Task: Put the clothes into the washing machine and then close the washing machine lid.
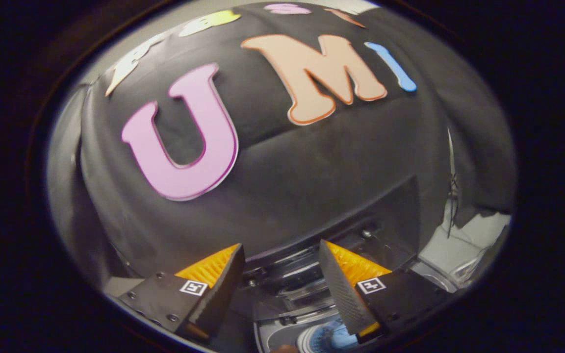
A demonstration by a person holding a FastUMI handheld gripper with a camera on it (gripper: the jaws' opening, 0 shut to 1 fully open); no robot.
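Hovering above the washing machine [282, 289], the gripper [282, 284] has its fingers spread wide w/ nothing between them; the orange-backed pads angle apart at the bottom of the frame, left finger [218, 284] lower centre-left, right finger [344, 294] lower centre-right.

Between and just beyond the fingers, lower centre of frame, sits the machine's top: dark and grey plastic rims and, right at the bottom, a round opening [326, 338] w/ something blue inside. That blue patch is prob. the clothes already in the drum, but it's small, blurred and cut off by the right finger, so can't be sure it's fabric and not part of the tub.

A dark raised panel [385, 215] stands behind the opening, lower right of centre, up against the black cloth wall [312, 171]. Looks like the lid stood open, judging by the screws and hinge-like bits at its foot.

Progress, as a judgement: the loading part seems done, since the fingers carry nothing and blue stuff lies in the opening. Lid-closing part not yet done. What's left: reach the raised panel and bring it down over the opening.
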